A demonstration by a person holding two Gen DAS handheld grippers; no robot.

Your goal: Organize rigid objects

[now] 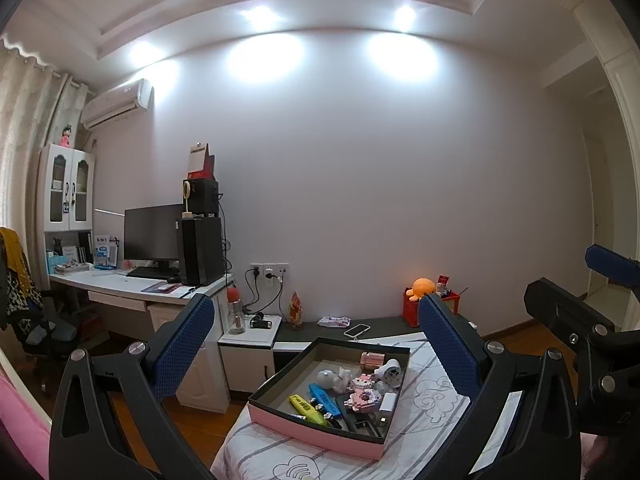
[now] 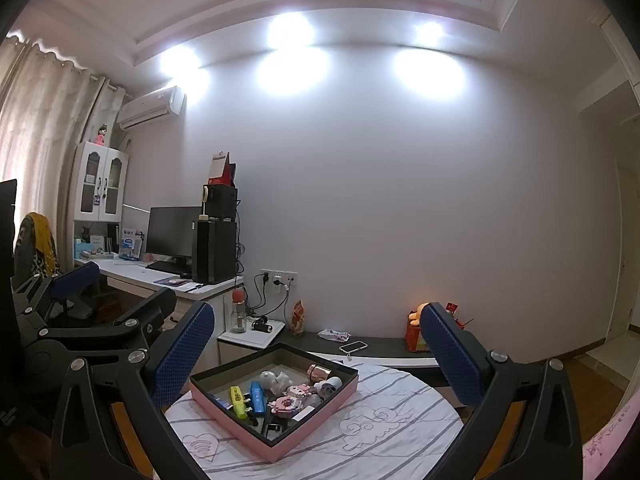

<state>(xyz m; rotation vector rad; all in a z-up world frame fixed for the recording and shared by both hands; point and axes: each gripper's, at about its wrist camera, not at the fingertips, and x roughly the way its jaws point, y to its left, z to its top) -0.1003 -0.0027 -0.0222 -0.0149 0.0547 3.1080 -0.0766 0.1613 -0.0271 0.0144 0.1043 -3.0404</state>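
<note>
A pink box [image 1: 308, 432] [image 2: 236, 430] with a dark inside lies on the striped bed cover. In it are a yellow highlighter [image 1: 306, 402] [image 2: 237, 396], a blue pen-like item [image 1: 324, 398] [image 2: 257, 396], a white figurine [image 1: 336, 378] [image 2: 276, 380], pink brick toys [image 1: 362, 390] [image 2: 290, 398], a rose metal cup [image 1: 372, 359] [image 2: 318, 370] and a white charger [image 1: 387, 402]. My left gripper [image 1: 316, 344] hangs open above and before the box, holding nothing. My right gripper [image 2: 318, 350] is open too, empty, beside it; it also shows at the right edge of the left wrist view [image 1: 580, 312].
The bed [image 2: 380, 420] carries the box. Behind it a dark ledge [image 1: 384, 326] holds a phone [image 1: 356, 330], a red basket [image 1: 412, 312] with an orange plush, and a wrapper. A white nightstand [image 1: 250, 334], a desk with monitor [image 1: 152, 236] and a chair stand left.
</note>
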